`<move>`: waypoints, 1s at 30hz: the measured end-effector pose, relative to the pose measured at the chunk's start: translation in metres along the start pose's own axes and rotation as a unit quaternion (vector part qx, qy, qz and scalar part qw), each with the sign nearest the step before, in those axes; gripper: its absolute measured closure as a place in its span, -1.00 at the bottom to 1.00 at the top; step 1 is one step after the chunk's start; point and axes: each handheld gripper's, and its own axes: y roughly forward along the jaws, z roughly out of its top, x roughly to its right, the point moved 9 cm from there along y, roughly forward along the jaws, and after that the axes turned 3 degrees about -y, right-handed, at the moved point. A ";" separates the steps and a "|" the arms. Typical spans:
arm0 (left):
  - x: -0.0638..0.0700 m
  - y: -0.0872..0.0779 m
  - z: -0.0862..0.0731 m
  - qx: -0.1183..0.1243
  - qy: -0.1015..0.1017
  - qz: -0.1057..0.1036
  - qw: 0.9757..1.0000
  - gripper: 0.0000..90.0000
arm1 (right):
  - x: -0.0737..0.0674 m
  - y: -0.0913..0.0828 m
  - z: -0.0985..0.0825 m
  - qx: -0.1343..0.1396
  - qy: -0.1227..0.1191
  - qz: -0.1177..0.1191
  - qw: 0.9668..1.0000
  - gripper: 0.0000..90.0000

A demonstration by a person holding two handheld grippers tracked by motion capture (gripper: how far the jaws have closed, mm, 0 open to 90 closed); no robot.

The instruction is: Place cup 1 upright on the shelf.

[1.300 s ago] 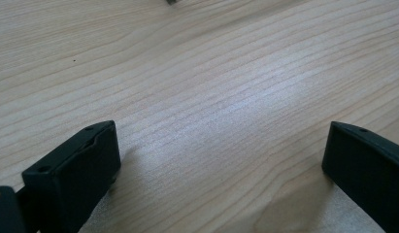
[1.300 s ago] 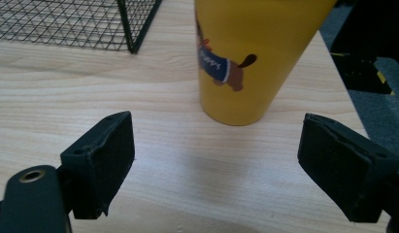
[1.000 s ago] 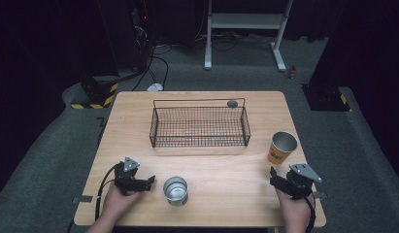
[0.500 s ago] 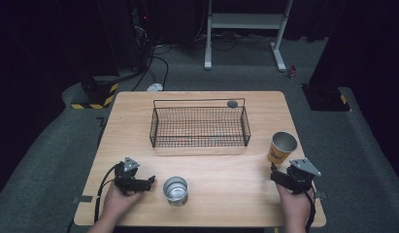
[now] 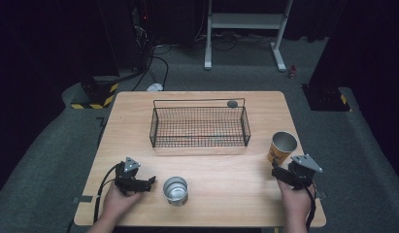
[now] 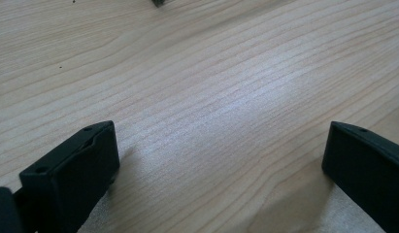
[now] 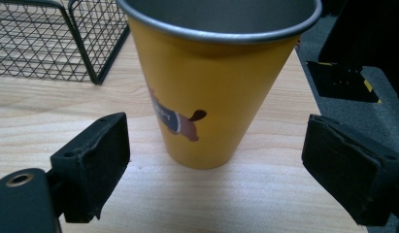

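Now the right hand-held gripper (image 7: 214,160) has closed in on the yellow cup (image 7: 214,82).

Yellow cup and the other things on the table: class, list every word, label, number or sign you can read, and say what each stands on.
Yellow cup: a dog picture whose coat carries small lettering, too blurred to read.
Silver cup: no text readable.
Wire basket: none.
Right gripper: none on its open jaws.

Wire basket (image 5: 199,127) and steel cup (image 5: 175,190) on table (image 5: 134,116).
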 end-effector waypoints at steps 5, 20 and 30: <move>0.000 0.000 0.000 0.000 0.000 0.000 1.000 -0.99 | 0.001 0.003 0.005 0.008 0.002 0.006 1.000 -0.77; 0.000 0.000 0.000 -0.001 0.002 0.000 1.000 -0.98 | -0.001 0.021 0.024 0.035 0.007 0.017 0.999 -0.77; -0.001 0.000 0.000 0.001 -0.001 0.000 1.000 -0.96 | 0.000 0.029 0.032 0.038 0.013 0.017 0.999 -0.77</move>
